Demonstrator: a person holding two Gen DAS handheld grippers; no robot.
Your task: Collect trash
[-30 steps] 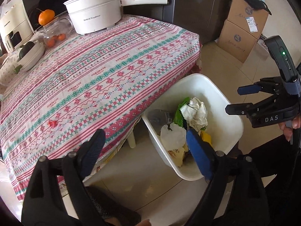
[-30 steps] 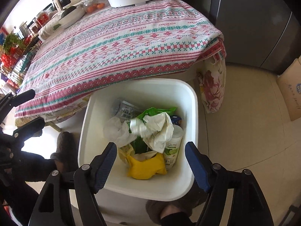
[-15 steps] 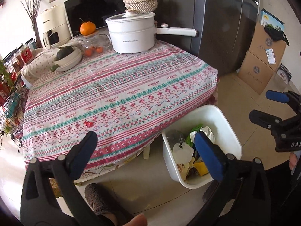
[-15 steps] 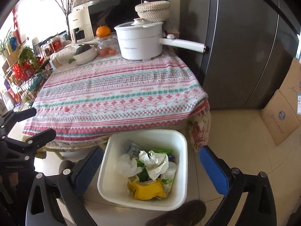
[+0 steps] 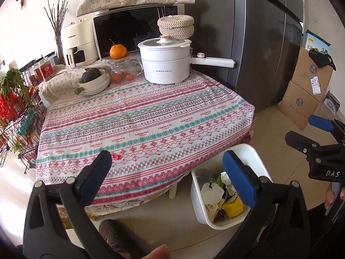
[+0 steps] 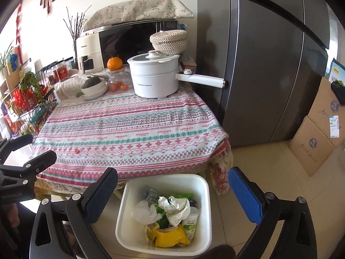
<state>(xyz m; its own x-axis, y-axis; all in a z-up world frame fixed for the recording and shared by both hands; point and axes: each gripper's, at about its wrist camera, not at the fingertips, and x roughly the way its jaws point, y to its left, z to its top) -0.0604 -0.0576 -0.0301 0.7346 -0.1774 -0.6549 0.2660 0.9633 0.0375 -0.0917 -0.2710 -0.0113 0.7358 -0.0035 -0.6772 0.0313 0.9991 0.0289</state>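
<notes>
Pulling back and up from the bin, both tools now look out over the whole worktop (image 5: pixel 151 116) instead of down into the rubbish. A second ago the left tool (image 5: pixel 166 172) and the right tool (image 6: pixel 172 192) hung close above the white bin (image 6: pixel 129 196); now it sits low between the right tool's fingers and just under the left tool's right finger, on the floor beside the worktop's near edge. Each tool is spread wide and empty. The bin holds crumpled paper (image 6: pixel 174 207), a yellow wrapper (image 6: pixel 170 236) and a small bottle (image 6: pixel 190 222). I judge the last drop done and a search for more under way. One small red scrap (image 5: pixel 116 156) lies on the cloth just beside the left tool's left finger (likely the next pickup, though it is too small to identify).
</notes>
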